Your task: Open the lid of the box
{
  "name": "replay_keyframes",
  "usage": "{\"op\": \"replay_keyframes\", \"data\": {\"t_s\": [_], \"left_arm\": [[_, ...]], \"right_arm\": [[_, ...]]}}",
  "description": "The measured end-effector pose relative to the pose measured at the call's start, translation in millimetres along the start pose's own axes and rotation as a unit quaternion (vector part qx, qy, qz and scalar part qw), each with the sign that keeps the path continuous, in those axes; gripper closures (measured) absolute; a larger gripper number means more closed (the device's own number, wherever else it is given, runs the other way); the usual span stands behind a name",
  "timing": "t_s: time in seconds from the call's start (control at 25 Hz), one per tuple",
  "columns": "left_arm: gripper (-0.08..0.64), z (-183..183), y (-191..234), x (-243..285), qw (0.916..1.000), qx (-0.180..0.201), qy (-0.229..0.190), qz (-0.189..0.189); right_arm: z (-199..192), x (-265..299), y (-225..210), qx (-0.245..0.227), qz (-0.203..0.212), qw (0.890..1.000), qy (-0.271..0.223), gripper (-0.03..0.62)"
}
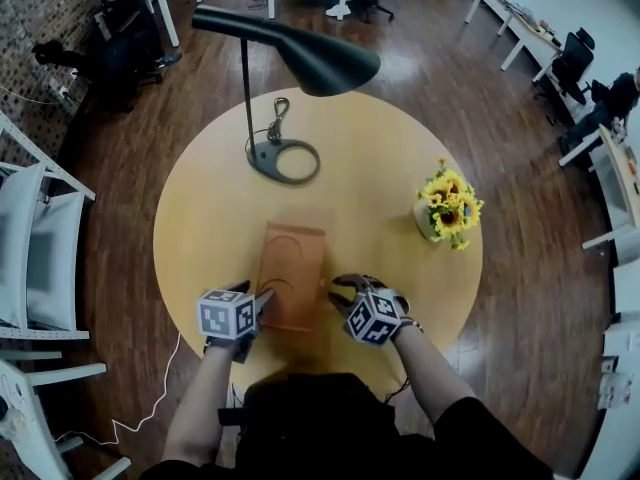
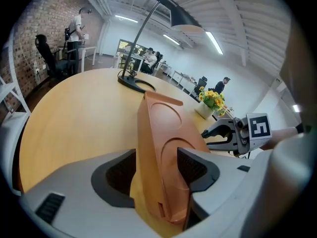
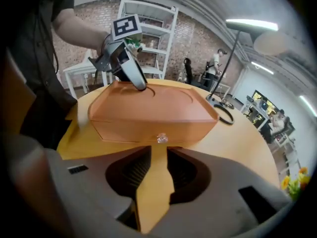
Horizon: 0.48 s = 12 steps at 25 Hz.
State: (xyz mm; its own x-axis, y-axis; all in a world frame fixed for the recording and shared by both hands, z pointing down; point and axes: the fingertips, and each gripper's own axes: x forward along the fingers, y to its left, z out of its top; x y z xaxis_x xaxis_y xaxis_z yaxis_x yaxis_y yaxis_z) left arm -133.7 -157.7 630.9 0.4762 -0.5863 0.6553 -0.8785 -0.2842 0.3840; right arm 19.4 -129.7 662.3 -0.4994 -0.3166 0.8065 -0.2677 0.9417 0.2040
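An orange box (image 1: 292, 273) with a shut, moulded lid lies on the round wooden table (image 1: 210, 218), close to its near edge. My left gripper (image 1: 265, 303) is at the box's left near corner. In the left gripper view the box (image 2: 163, 133) stands between the wide jaws of the left gripper (image 2: 156, 165), with a gap at the left pad. My right gripper (image 1: 335, 293) is at the box's right side. In the right gripper view the right gripper (image 3: 158, 157) is slightly open and points at a small clear knob (image 3: 159, 139) on the box's side wall (image 3: 148, 125); only table shows between its jaws.
A black desk lamp (image 1: 300, 58) with a ring base (image 1: 285, 160) and a cable stands at the table's far side. A small vase of sunflowers (image 1: 448, 208) sits at the right. White chairs (image 1: 40, 248) stand to the left, on the wooden floor.
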Motion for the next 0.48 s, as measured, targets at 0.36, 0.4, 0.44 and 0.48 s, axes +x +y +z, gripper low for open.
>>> {"op": "replay_keyframes", "data": {"t_s": [0.36, 0.4, 0.44, 0.48], "left_arm": [[0.304, -2, 2, -2, 0.9997, -0.022, -0.002, 0.013], [0.304, -3, 2, -2, 0.9996, -0.024, -0.003, 0.014], [0.304, -3, 3, -2, 0.9996, -0.025, -0.004, 0.016], [0.304, -3, 4, -2, 0.9995, -0.025, -0.004, 0.017]], "right_arm": [[13, 27, -3, -0.039, 0.053, 0.998, 0.004, 0.449], [13, 29, -2, -0.046, 0.057, 0.997, 0.005, 0.461], [14, 30, -1, -0.05, 0.057, 0.997, 0.004, 0.483], [14, 31, -2, -0.052, 0.055, 0.997, 0.002, 0.501]]}}
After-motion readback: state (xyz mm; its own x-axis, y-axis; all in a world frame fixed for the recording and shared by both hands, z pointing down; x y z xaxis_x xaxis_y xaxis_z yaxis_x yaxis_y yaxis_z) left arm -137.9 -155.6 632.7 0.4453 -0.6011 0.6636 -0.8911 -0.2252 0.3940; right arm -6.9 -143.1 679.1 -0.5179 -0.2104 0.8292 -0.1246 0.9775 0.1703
